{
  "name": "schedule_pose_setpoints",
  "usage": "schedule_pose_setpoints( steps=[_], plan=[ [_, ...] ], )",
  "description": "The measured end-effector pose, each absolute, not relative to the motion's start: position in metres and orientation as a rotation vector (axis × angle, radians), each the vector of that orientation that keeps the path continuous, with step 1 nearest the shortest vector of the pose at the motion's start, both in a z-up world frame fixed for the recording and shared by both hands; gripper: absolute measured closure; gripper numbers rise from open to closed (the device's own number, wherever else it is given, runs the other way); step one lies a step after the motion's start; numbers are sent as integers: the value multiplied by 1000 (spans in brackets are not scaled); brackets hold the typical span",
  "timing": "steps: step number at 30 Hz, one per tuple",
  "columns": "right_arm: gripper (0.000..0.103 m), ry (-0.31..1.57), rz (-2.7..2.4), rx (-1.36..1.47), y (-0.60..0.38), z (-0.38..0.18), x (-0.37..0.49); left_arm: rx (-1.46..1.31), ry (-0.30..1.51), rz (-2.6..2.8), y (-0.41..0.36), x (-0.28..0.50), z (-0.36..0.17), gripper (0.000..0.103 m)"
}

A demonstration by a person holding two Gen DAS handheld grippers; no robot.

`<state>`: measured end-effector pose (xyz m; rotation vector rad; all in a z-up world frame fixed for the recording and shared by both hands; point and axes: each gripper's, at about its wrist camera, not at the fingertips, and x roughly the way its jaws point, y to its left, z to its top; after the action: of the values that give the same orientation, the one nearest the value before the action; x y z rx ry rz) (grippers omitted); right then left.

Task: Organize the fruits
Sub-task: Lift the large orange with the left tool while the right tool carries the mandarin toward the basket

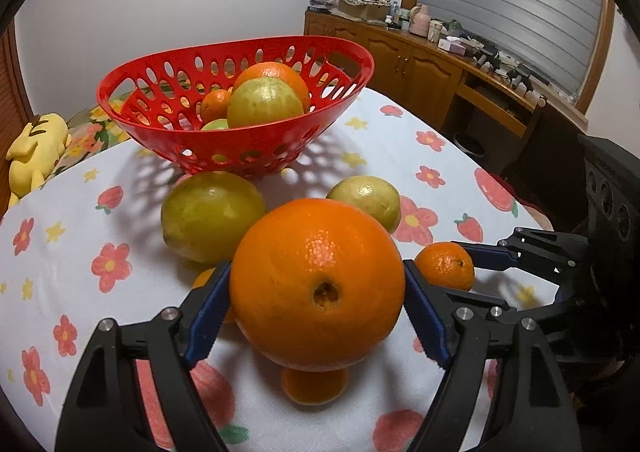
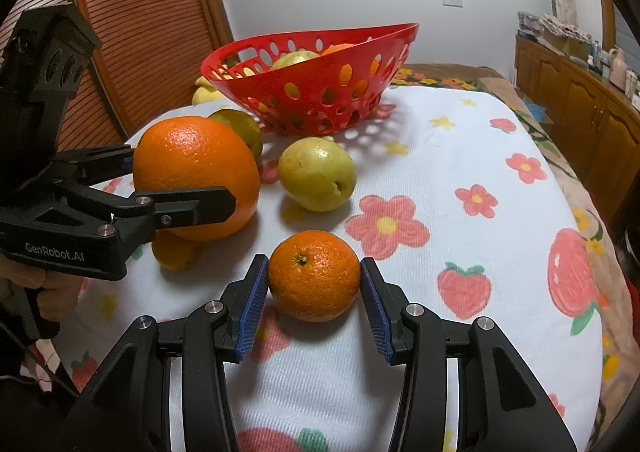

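A large orange (image 1: 318,284) rests on the flowered tablecloth between the fingers of my left gripper (image 1: 316,268). The blue pads lie close along its sides without visibly squeezing it. A small orange fruit (image 1: 314,386) lies just below it. The right wrist view shows that left gripper (image 2: 184,182) around the large orange (image 2: 192,156). My right gripper (image 2: 314,260) is shut on a mandarin (image 2: 314,276) sitting on the cloth, both pads against its sides. The red perforated basket (image 1: 240,144) behind holds an orange and yellow-green fruits.
Two yellow-green fruits (image 1: 212,216) (image 1: 366,200) lie between the basket and the grippers. A yellow plush toy (image 1: 36,148) sits off the table's far left edge. A wooden sideboard (image 1: 420,60) runs along the right, and a slatted wooden door (image 2: 140,32) stands to the left.
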<state>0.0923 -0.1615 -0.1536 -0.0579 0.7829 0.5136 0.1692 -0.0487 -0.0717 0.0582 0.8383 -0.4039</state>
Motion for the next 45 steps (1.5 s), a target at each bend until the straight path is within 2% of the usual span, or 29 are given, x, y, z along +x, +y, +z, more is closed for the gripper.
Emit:
schedule_pose_setpoints(
  steps=[10,37,45],
  plan=[
    [56,785,515,-57,-162,-154,93,22,807,-388,-40,161,-66,25],
    [57,790,518,-50,-163,-154,93,-45,641,-381,-11,138,-9,25],
    [57,749,548,-60,-161,-129,97,-42,607,-369,-4,151,5,25]
  ],
)
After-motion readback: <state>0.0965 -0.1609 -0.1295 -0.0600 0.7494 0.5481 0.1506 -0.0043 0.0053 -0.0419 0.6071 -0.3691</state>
